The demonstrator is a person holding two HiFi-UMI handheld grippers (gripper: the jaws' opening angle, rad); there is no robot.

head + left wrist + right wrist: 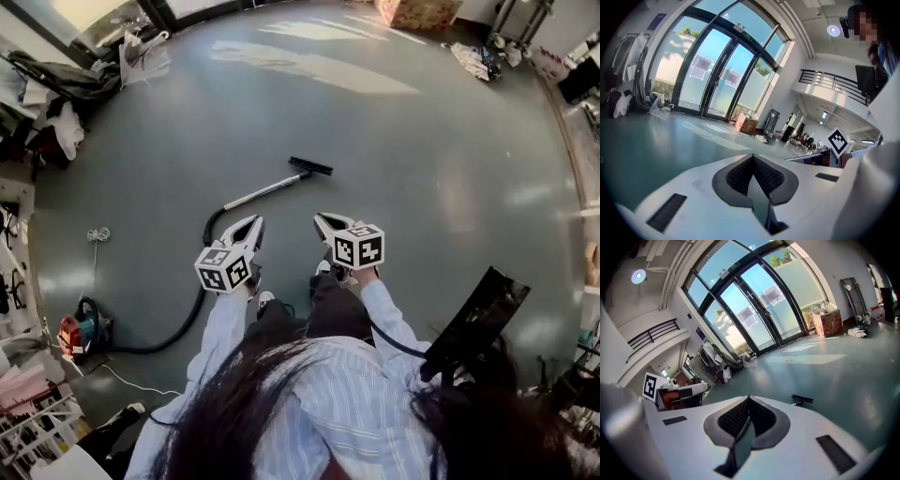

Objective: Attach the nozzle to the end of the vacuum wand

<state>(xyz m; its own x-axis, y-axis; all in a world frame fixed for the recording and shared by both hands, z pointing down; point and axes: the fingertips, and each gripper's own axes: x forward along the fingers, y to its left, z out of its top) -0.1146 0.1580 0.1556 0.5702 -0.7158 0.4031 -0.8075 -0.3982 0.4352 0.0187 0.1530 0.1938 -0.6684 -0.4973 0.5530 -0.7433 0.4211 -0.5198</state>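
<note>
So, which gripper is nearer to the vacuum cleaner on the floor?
Left. The left gripper is in the air, to the right of the vacuum cleaner; the right gripper is beside the left one, even farther right. Both are shut and empty.

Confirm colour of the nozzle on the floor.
The nozzle is black; it shows best in the head view.

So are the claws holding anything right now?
No, nothing. The left claw and the right claw are both shut and empty. The vacuum wand and nozzle lie on the floor, untouched.
</note>
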